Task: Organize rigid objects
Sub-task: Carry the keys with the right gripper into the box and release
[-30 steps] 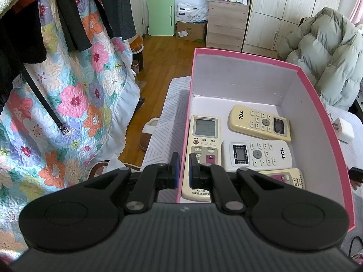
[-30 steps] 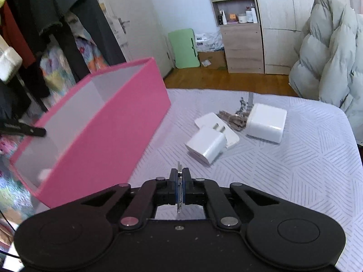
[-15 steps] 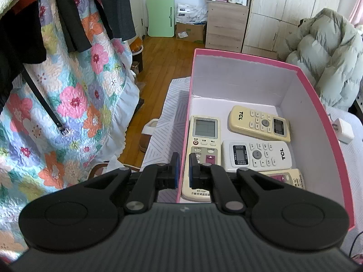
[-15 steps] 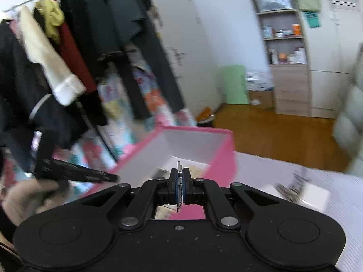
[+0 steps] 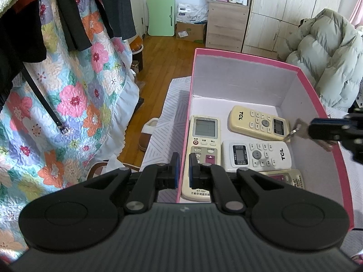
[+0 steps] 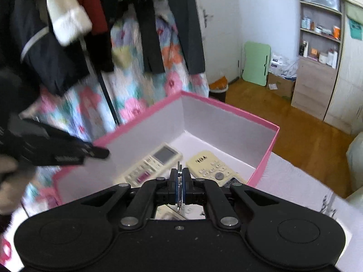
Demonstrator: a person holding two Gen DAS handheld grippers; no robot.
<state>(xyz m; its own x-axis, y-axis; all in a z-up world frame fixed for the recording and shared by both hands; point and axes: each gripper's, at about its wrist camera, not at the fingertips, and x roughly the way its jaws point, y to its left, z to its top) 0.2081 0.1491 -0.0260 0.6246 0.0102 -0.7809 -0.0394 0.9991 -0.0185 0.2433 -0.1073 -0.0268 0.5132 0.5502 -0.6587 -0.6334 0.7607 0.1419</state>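
Currently itemised: 1 pink box [image 5: 317,113], open-topped, white inside, standing on a striped cloth [image 5: 165,122] at the bed's edge.

Contents: 4 remotes on the box floor. Item 1, a grey-white remote [image 5: 203,149] with a large screen, lies along the left wall. Item 2, a cream remote [image 5: 256,122] marked TCL, lies toward the far end. Item 3, a white remote [image 5: 256,154], also TCL, lies just nearer, beside item 1. Item 4, a cream remote [image 5: 288,178], shows only in part at the near right.

Left gripper [image 5: 183,170]: jaws pinched on the box's left wall, 1 finger outside, 1 inside.

Right gripper [image 6: 180,187]: jaws fully closed on a thin metal key [image 6: 179,190], held edge-on between the pads. From the left wrist view it reaches in over the right wall, the key [image 5: 295,131] and its ring hanging above item 2.

Surroundings: floral quilt [image 5: 68,95], dark hanging clothes [image 5: 22,22], puffer jacket [image 5: 326,52], wooden floor [image 5: 163,54].
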